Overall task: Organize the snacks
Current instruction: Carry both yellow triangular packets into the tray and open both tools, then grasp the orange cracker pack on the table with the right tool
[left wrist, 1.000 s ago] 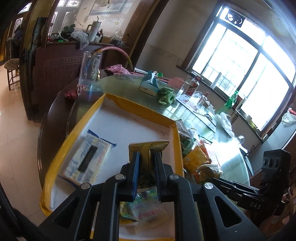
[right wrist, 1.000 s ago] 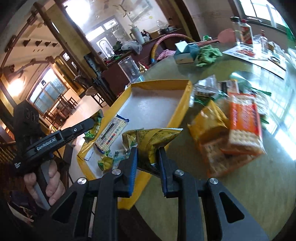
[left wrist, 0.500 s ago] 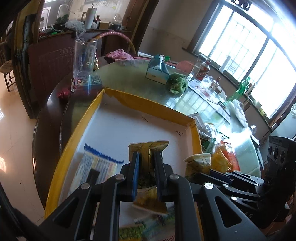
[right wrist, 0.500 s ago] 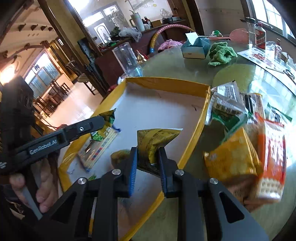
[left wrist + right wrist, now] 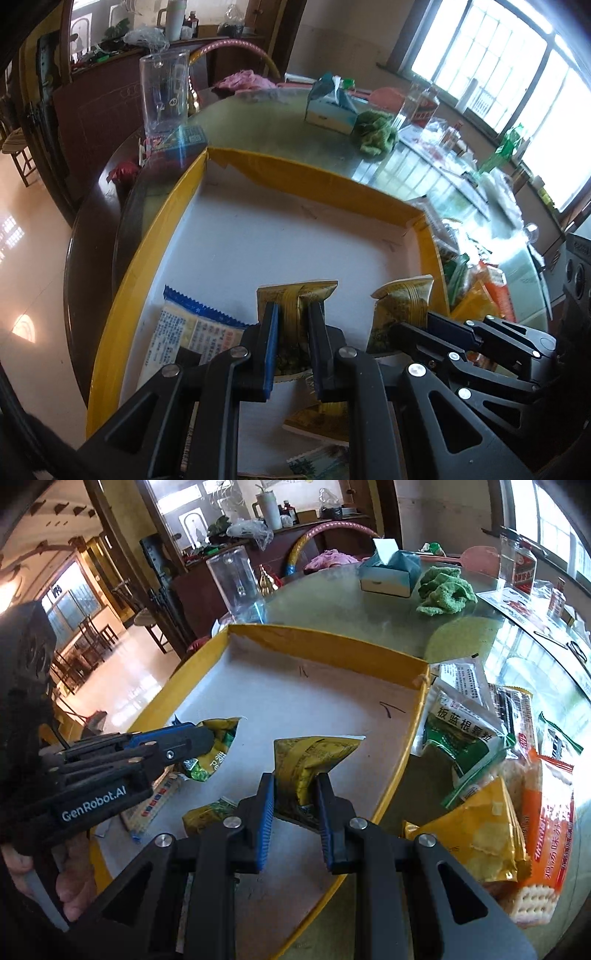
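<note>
Snack packets hang above our yellow-rimmed tray (image 5: 147,258): left gripper (image 5: 291,325) pinches one yellow pouch (image 5: 295,299), right gripper (image 5: 295,801) pinches another yellow packet (image 5: 310,757).

Both tools were matte black plastic, angular, with triangular cut-outs and round silver screw heads at the pivots. Left gripper (image 5: 291,345) and right gripper (image 5: 295,818) each carried ribbed blue pads on the inner finger faces. White "GenRobot.AI" lettering ran along the left unit's side.
</note>
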{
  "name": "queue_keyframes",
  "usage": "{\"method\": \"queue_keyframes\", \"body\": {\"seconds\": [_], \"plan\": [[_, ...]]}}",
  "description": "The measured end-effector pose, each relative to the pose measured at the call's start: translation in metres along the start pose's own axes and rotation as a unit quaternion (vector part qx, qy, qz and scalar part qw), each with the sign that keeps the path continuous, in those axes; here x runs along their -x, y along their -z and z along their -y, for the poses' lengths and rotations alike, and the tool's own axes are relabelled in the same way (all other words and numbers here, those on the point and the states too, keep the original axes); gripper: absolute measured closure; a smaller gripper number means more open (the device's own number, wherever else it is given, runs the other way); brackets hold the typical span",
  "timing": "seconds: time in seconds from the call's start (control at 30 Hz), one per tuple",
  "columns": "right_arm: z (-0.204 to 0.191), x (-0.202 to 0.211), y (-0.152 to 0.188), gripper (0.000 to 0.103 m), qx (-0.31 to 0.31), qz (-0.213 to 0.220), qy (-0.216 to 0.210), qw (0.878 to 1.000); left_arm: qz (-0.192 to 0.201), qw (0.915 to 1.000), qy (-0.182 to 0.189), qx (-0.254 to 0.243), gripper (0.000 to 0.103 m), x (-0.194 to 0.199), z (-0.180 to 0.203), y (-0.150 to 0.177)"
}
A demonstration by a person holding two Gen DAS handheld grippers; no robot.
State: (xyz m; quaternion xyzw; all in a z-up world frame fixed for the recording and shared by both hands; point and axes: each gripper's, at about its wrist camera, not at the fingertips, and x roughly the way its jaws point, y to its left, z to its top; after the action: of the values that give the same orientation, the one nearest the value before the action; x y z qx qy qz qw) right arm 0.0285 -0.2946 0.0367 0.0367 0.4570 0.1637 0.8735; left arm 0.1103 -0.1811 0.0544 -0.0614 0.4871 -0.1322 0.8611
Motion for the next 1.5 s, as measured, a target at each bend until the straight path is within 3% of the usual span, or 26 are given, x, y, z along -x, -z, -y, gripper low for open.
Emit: {"method": "queue_keyframes", "body": {"seconds": [0.2, 0.27, 0.33, 0.4, 0.47, 0.6, 0.83, 0.97, 1.2, 1.5], "plan": [[-0.004, -0.01, 0.0, 0.078, 0.002, -0.013, 0.016, 1.0, -0.026, 0.9996, -0.013, -0.004, 0.086, -0.007, 0.002, -0.001], [-0.002, -0.007, 0.001, 0.073, -0.005, -0.012, 0.018, 1.0, -0.025, 0.9996, -0.008, 0.003, 0.075, -0.003, 0.0, -0.002], [0.003, 0.005, 0.001, 0.061, -0.017, -0.003, 0.012, 1.0, -0.002, 0.9999, -0.005, 0.009, 0.052, 0.011, -0.001, -0.002], [0.007, 0.028, 0.006, 0.047, -0.028, 0.021, 0.0, 0.999, 0.034, 0.9993, -0.001, 0.013, 0.045, 0.034, 0.0, 0.004], [0.012, 0.06, 0.017, 0.042, -0.038, 0.05, -0.012, 0.998, 0.064, 0.9978, -0.005, 0.012, 0.044, 0.058, 0.005, 0.016], [0.025, 0.113, 0.053, 0.036, -0.054, 0.095, -0.032, 0.993, 0.115, 0.9934, -0.002, 0.01, 0.032, 0.095, 0.022, 0.052], [0.068, 0.156, 0.124, 0.028, -0.112, 0.122, -0.042, 0.985, 0.124, 0.9914, 0.037, -0.013, 0.031, 0.103, 0.073, 0.104], [0.082, 0.158, 0.136, 0.026, -0.121, 0.111, -0.018, 0.986, 0.101, 0.9926, 0.054, -0.039, 0.031, 0.098, 0.099, 0.112], [0.112, 0.146, 0.122, 0.026, -0.134, 0.097, 0.016, 0.986, 0.099, 0.9921, 0.048, -0.06, 0.03, 0.099, 0.117, 0.12], [0.146, 0.097, 0.064, 0.026, -0.154, 0.044, 0.073, 0.984, 0.107, 0.9913, 0.047, -0.061, 0.03, 0.105, 0.114, 0.13]]}}
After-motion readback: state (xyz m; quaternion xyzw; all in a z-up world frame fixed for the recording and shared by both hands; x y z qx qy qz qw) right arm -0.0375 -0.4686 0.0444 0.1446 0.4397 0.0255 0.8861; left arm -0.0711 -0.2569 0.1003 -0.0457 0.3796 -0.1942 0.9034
